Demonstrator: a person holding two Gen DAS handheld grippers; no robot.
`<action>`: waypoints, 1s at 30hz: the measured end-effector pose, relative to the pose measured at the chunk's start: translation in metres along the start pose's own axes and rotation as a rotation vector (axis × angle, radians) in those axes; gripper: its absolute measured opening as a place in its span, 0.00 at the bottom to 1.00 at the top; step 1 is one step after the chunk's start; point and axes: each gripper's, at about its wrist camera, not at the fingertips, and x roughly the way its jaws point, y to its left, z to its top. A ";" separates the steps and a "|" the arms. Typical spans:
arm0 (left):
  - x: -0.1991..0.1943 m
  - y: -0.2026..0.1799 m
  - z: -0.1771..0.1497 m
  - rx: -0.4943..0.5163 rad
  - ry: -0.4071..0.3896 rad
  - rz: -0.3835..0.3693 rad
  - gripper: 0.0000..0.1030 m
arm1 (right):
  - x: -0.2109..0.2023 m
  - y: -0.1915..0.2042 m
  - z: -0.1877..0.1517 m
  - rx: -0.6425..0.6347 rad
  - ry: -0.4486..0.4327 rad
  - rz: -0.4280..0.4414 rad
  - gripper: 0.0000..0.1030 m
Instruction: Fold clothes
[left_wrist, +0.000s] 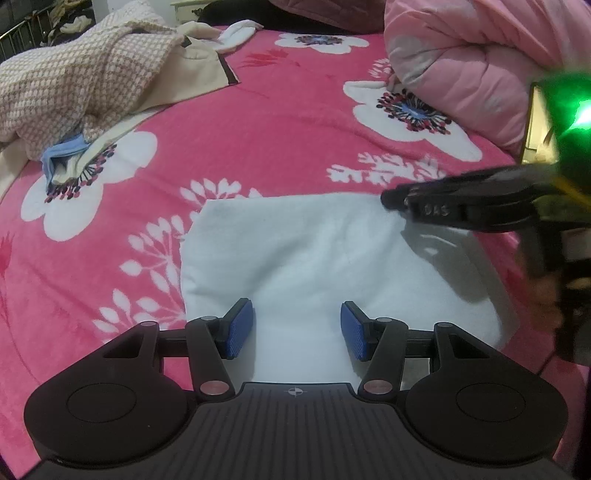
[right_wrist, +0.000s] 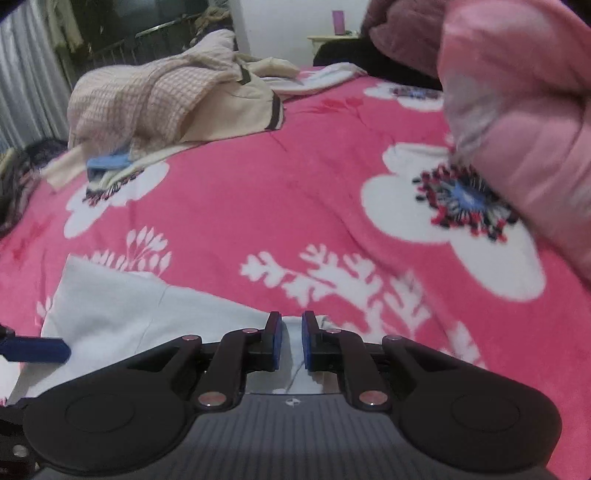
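A white folded garment (left_wrist: 314, 266) lies flat on the pink flowered bedspread (left_wrist: 258, 140). My left gripper (left_wrist: 297, 325) is open, its blue pads wide apart over the garment's near edge. My right gripper (left_wrist: 391, 199) reaches in from the right to the garment's far right corner. In the right wrist view the right gripper (right_wrist: 291, 341) has its pads nearly together with a strip of the white garment (right_wrist: 129, 314) between them. A blue pad of the left gripper (right_wrist: 37, 350) shows at the left edge.
A heap of checked and cream clothes (left_wrist: 85, 81) with a blue piece (left_wrist: 62, 155) lies at the far left of the bed. A pink quilt (left_wrist: 480, 55) is bunched at the far right. Metal bed rails (right_wrist: 122, 44) stand behind the heap.
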 end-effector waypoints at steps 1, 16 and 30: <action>0.000 0.000 0.000 0.002 0.001 0.002 0.52 | 0.003 -0.005 -0.001 0.015 0.005 0.006 0.10; -0.005 0.003 0.000 -0.009 -0.026 -0.005 0.52 | 0.006 -0.011 -0.007 0.025 -0.012 0.035 0.11; 0.015 0.023 0.025 -0.023 -0.177 -0.037 0.55 | 0.005 -0.015 -0.010 0.021 -0.029 0.065 0.11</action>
